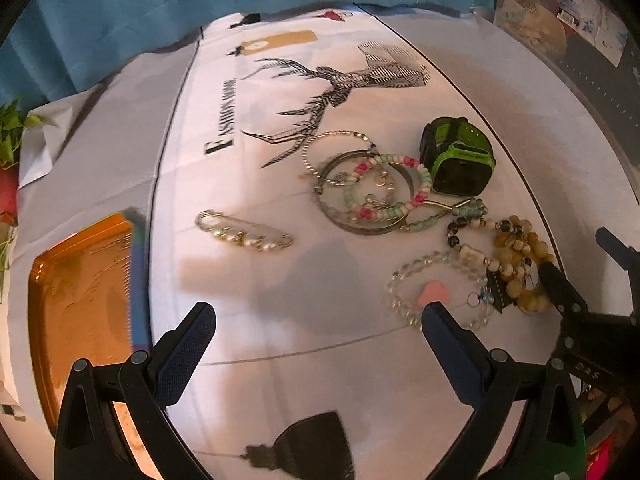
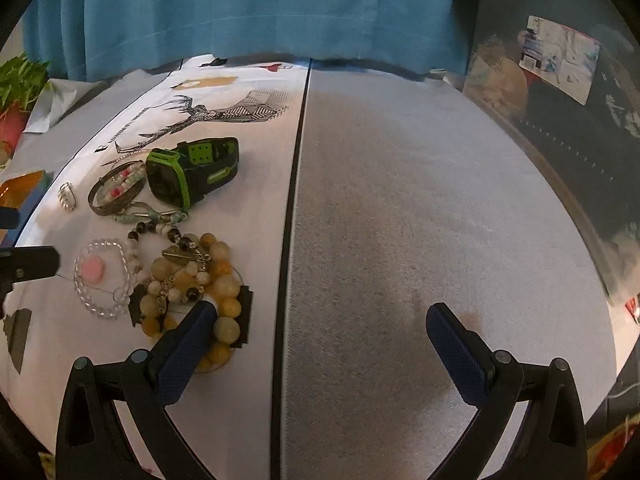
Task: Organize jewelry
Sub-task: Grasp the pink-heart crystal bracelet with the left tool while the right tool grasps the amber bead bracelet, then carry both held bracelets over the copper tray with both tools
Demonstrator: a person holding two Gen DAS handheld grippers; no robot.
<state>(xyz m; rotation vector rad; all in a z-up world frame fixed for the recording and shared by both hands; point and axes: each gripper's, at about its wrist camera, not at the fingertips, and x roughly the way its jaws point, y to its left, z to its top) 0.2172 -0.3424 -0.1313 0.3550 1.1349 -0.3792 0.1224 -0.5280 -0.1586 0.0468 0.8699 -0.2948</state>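
The white printed cloth with a black stag drawing (image 1: 280,272) filled both views, and the orange rectangular tray (image 1: 80,300) sat at the left edge of the left wrist view. The jewellery heap lay centre-right there: a black-and-green wristwatch (image 1: 460,158), a pink-and-white bead bracelet (image 1: 390,186), a yellow stone bead bracelet (image 2: 224,292), a clear bead bracelet (image 1: 436,292), and a pearl safety-pin brooch (image 1: 244,232) lying long-axis left to right. The left gripper (image 1: 318,322) hung wide apart and empty, brooch just above it. The right gripper (image 2: 320,322) gaped empty too, its left finger overlapping the yellow beads, so it looked nearer the heap.
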